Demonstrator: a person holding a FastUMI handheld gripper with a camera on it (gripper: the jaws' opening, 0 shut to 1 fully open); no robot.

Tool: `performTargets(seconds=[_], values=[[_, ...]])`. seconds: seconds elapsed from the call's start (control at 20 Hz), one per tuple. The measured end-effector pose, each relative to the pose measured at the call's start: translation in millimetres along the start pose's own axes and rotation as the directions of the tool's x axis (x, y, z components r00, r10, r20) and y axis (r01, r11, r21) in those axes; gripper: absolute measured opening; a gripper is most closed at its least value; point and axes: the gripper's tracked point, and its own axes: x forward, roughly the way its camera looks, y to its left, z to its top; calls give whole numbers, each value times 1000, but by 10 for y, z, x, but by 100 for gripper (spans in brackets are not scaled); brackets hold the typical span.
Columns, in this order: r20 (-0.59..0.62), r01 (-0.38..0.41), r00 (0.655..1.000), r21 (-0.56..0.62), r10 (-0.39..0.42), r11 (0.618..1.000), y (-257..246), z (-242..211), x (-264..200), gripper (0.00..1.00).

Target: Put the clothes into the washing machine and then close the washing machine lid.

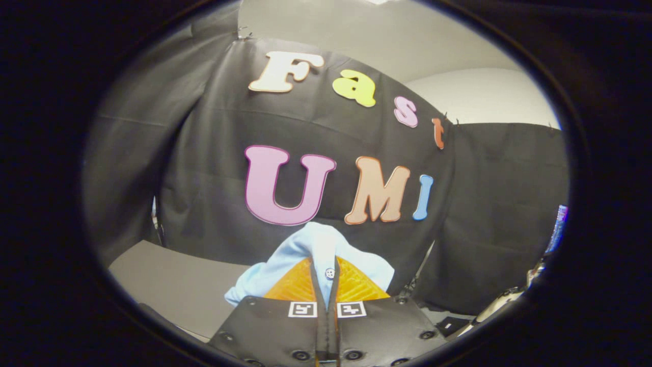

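Black cloth (214, 168) hangs as the booth's wall across most of the scene, matte and softly creased, with seams running down it and pins or clips at its upper corners. Above and behind it a pale, smooth wall (458, 86) curves away. Lower down, beside the fingers, lies a flat grey surface (178, 285), dull and even in texture, reaching back to the foot of the cloth.

Ahead of the camera the gripper (326, 278) is drawn nearly closed: its two fingers (356, 285) stand almost together, leaving a thin slit between them, and both press on a light blue garment (316, 242). A strip of that fabric, carrying a small round button (330, 273), runs down through the slit. More of the cloth spills out above and to both sides of the fingertips in soft, rounded folds, thin and smooth like shirt material, and it hangs lifted in front of the black cloth, clear of the grey surface. The finger faces show a fine ribbed texture and taper to a point. Behind them the gripper's body is dark and matte with round fasteners, and two small square markers (302, 309) sit side by side at the base of the fingers.

The washing machine cannot be made out.
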Motion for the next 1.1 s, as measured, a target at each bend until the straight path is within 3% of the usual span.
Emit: performTargets(seconds=[0.3,0.6,1.1], values=[[-39,-5,999,-24,4,1000,-338,-409,423,0],[-97,-68,993,45,72,997,-365,-1118,864,0],[-186,-82,979,37,87,996,-298,-1989,1214,2]])
